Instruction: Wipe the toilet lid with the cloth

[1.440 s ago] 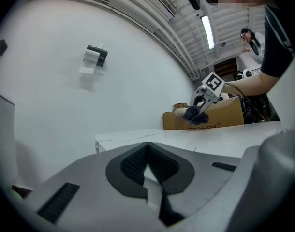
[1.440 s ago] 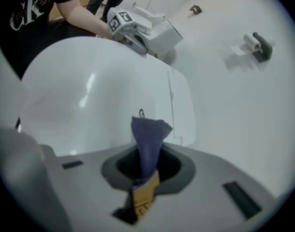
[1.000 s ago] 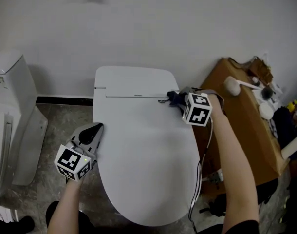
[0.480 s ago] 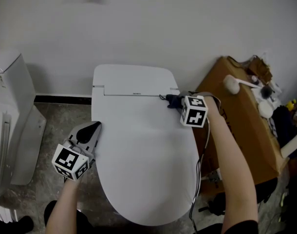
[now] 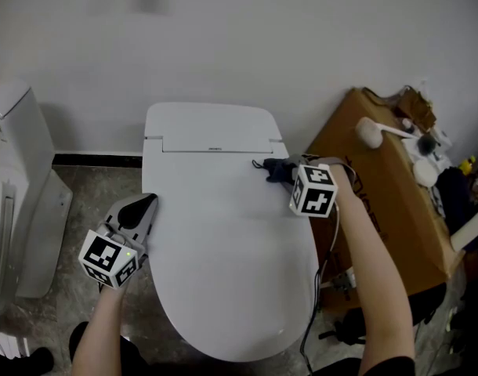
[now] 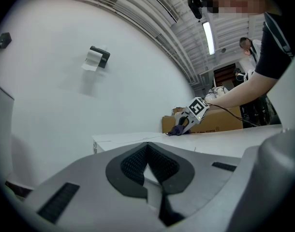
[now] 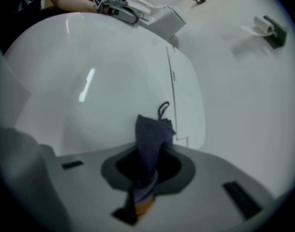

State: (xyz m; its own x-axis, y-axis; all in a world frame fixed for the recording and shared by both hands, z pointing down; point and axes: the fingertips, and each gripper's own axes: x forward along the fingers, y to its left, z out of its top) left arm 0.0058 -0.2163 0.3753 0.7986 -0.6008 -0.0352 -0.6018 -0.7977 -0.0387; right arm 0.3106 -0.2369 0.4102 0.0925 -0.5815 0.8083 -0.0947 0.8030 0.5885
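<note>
The white toilet lid [image 5: 223, 241] is closed and fills the middle of the head view. A dark blue cloth [image 5: 275, 168] with a small loop lies pressed on the lid's back right, near the hinge line. My right gripper [image 5: 284, 172] is shut on the cloth [image 7: 151, 138], whose bunched end sticks out past the jaws onto the lid [image 7: 104, 81]. My left gripper [image 5: 139, 210] hangs just off the lid's left edge, jaws shut with nothing between them [image 6: 148, 164]. In the left gripper view the cloth [image 6: 176, 129] and right gripper [image 6: 186, 122] show far across the lid.
A brown cardboard box [image 5: 380, 202] stands right of the toilet, with a white brush [image 5: 374, 134] and small items on top. A second white toilet [image 5: 12, 178] is at the left. A paper holder [image 6: 98, 58] hangs on the wall. Cables [image 5: 321, 288] trail beside the bowl.
The right gripper has dragged the cloth a little forward and left along the lid's back right. The left gripper has drifted slightly left and back beside the lid.
</note>
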